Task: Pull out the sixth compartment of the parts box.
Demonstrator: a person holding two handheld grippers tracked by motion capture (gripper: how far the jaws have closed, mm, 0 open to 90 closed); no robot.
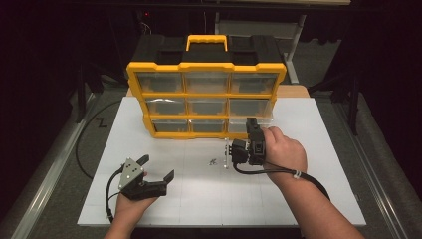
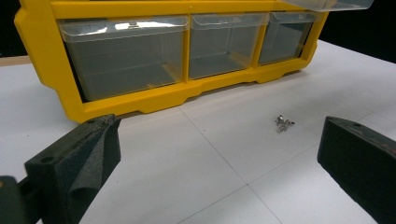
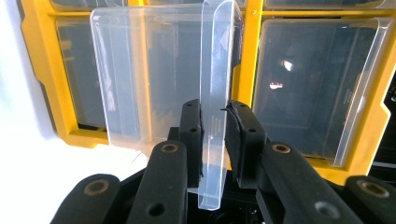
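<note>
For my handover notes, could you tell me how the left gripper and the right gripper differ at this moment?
The left gripper is open and holds nothing; the right gripper is shut on the clear drawer. The left hangs away from the yellow organizer; the right is up against it. Both have black jaws.

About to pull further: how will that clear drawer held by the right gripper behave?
The clear drawer looks thin-walled and empty, so probably light and slightly flexible. The right gripper pinches only its smooth front lip, so it may slip or tilt once free of the yellow organizer.
</note>
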